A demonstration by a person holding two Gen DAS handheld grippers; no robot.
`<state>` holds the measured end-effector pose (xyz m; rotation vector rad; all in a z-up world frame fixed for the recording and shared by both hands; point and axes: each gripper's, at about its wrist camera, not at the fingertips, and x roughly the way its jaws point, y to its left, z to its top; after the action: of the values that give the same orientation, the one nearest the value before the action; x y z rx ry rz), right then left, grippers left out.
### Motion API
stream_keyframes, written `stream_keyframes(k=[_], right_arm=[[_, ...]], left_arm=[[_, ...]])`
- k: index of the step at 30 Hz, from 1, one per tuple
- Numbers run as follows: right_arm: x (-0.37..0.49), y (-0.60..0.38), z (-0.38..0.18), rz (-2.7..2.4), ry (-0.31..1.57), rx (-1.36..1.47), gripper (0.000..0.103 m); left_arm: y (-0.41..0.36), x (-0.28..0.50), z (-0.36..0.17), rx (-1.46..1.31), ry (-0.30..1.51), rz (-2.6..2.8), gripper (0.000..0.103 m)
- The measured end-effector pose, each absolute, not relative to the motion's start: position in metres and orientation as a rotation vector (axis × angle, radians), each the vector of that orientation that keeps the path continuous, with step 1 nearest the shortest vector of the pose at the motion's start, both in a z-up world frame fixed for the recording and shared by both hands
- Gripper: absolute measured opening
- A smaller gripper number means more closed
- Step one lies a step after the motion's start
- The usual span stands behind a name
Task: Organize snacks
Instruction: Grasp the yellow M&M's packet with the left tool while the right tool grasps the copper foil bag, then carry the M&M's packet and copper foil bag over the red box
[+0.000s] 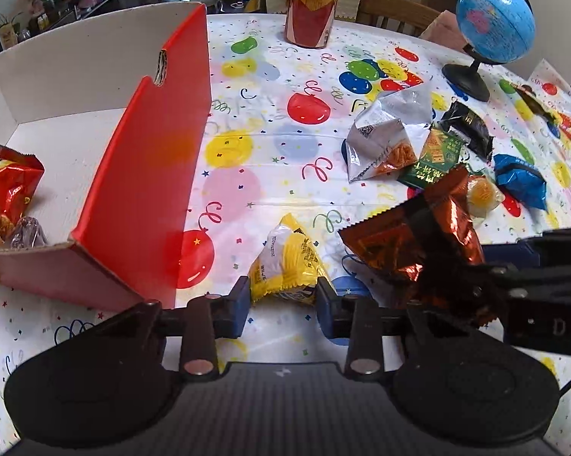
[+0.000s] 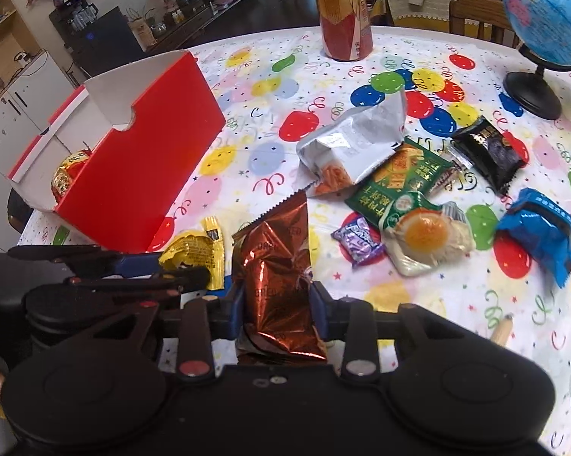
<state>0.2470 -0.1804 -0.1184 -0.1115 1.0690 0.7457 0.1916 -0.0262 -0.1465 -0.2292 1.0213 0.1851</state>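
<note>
Left claw [image 1: 283, 300] at the bottom centre of the left wrist view, its blue pads clamped on either side of a yellow snack packet [image 1: 285, 266] that rests on the balloon-print tabletop [image 1: 247, 144]. Right claw [image 2: 277, 304] at the bottom centre of the right wrist view, clamped on a crinkled copper-brown foil packet [image 2: 277, 262]; the same packet shows at right in the left view. Red cardboard box [image 1: 141, 174] at the left of the frame, open on top, with red and gold wrapped snacks [image 1: 8, 186] inside near its lower left corner. Loose pile right of centre: silver bag [image 2: 353, 144], green packet [image 2: 399, 178], egg-print packet [image 2: 426, 235], small purple packet [image 2: 357, 239], black packet [image 2: 490, 152], blue packet [image 2: 540, 228]. Tall can [image 2: 342, 19] at top centre, globe [image 2: 543, 11] at upper right.
</note>
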Motion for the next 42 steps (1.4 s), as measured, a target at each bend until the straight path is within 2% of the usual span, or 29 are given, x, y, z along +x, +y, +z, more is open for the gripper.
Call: stream_keyframes(k=[13,27,42], right_arm=[[0.213,-0.198,-0.088,0.644,1.023,-0.065,0.030],[0.168,-0.187,-0.033,0.572,0.942,-0.015,0.030],[0.152,-0.107,0.010,0.620,0.830,-0.028,0.030]], left_arm=[[-0.025,0.164,-0.122,-0.231,1.013,0.129,0.034],[-0.010,0.126,-0.059,-0.198,0.924,0.022,0.034],[0.069,0.098,-0.003,-0.167,0.787,0.088,0.034]])
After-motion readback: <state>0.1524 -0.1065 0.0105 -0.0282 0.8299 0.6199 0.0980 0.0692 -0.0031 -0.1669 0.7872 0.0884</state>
